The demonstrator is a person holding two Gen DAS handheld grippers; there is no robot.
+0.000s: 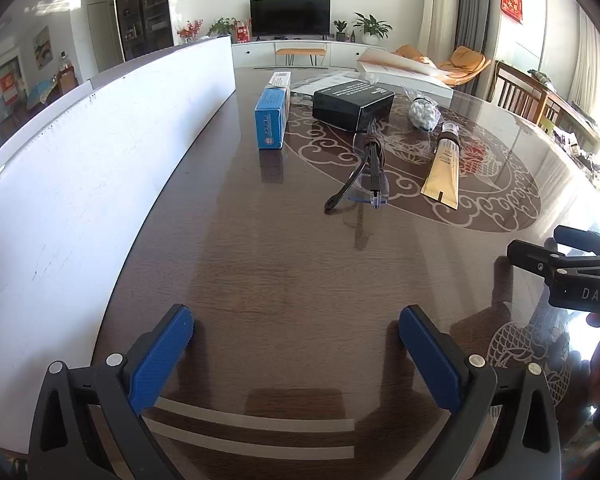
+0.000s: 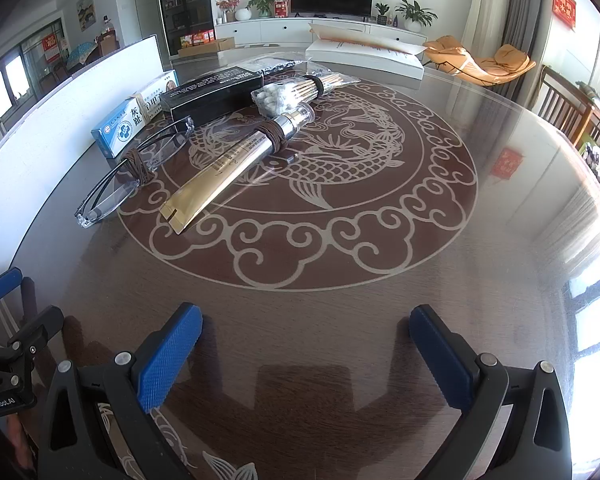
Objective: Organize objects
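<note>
On the glossy table (image 2: 440, 280) our things lie ahead of both hand-held grippers, left (image 1: 296, 344) and right (image 2: 304, 344), jaws wide and empty. The tube (image 2: 224, 168) points lengthwise away, ahead-left of our nearer right one.

Sunlit living rm: TV (image 1: 290, 16) on white cabinet (image 1: 300, 50) (plants beside), orange chair (image 2: 480, 60).

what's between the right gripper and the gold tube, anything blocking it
Nothing visible does. The right gripper hangs open over bare table, and the gold tube lies ahead to its left, with the glasses on the tube's far side.
</note>
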